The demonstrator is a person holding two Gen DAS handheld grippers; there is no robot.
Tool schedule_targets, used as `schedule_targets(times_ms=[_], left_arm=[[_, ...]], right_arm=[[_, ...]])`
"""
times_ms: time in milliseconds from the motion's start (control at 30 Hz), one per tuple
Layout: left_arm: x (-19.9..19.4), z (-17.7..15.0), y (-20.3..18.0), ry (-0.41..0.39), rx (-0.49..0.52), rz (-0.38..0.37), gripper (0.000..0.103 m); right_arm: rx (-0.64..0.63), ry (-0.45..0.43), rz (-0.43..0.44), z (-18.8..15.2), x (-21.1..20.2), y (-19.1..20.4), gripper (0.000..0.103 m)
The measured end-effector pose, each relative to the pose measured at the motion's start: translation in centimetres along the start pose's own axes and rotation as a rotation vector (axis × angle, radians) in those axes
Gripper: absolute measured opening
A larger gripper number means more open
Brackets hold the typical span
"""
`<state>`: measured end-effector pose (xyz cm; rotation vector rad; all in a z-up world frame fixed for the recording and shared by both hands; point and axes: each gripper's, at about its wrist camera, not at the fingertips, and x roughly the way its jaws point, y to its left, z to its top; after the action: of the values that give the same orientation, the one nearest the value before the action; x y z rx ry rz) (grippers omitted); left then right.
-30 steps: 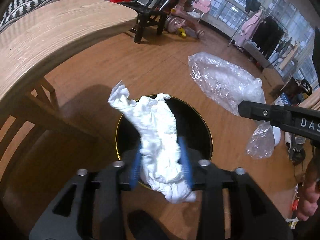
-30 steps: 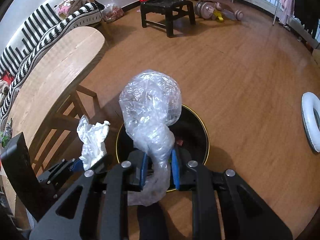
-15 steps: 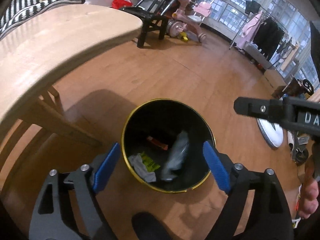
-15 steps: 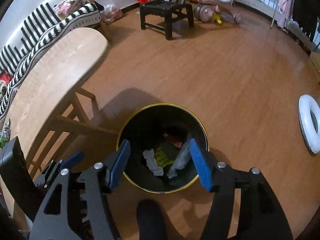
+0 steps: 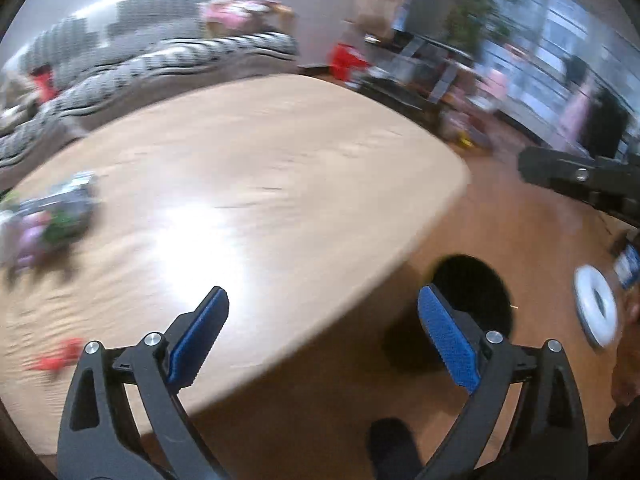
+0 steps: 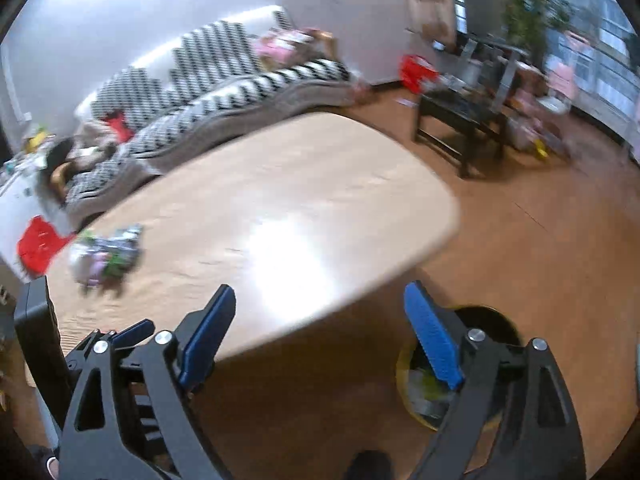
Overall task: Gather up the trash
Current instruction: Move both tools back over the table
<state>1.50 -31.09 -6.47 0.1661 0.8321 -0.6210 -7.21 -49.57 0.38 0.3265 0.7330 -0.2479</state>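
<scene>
Both views are motion-blurred. My left gripper (image 5: 322, 312) hangs over the near edge of the wooden table (image 5: 260, 168), its jaws still opening with nothing between them. My right gripper (image 6: 318, 312) is likewise opening and empty. The black bin with a yellow rim (image 5: 476, 292) stands on the floor to the lower right, also seen in the right wrist view (image 6: 412, 384) with trash inside. A crumpled wrapper pile (image 5: 52, 216) lies on the table's left side, in the right wrist view too (image 6: 106, 260). A small red scrap (image 5: 56, 358) lies near the table's front left.
A striped sofa (image 6: 224, 80) runs behind the table. A black low table (image 6: 460, 120) and toys stand at the far right. A white ring (image 5: 596, 308) lies on the wooden floor right of the bin. The other gripper's black body (image 5: 580, 184) crosses the right.
Both grippers let go of the white tissue and the clear plastic bag over the bin, opened wide, then rose and swung left from the bin toward the table.
</scene>
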Motion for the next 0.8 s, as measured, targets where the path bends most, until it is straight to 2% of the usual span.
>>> schedule_targets(times_ms=[67,233,433,600,800], left_arm=[[-2.2,-0.5,4.2,-0.02,-0.038,0.06,0.093],[-7.5,-2.0,13.9,-0.066,-0.12,0.2,0.094],[-11.3,-3.6,22.9,-0.086,-0.251,0.29,0.094],[-12.5,-4.3,26.5,-0.088,-0.289,0.316,0.094],[-11.0,-4.4,27.6,-0.063,-0.275,0.338,0.094]], right_arm=[[-0.034,0.005,0.064,0.4,0.7,4.2,0.084],[-0.152,0.022,0.16,0.2,2.6,13.7,0.084],[-0.279,0.05,0.229,-1.4,5.1,22.5,0.084],[-0.333,0.07,0.239,-2.2,7.3,26.4,0.084],[-0.371,0.088,0.237,-2.8,9.9,28.8,0.084]])
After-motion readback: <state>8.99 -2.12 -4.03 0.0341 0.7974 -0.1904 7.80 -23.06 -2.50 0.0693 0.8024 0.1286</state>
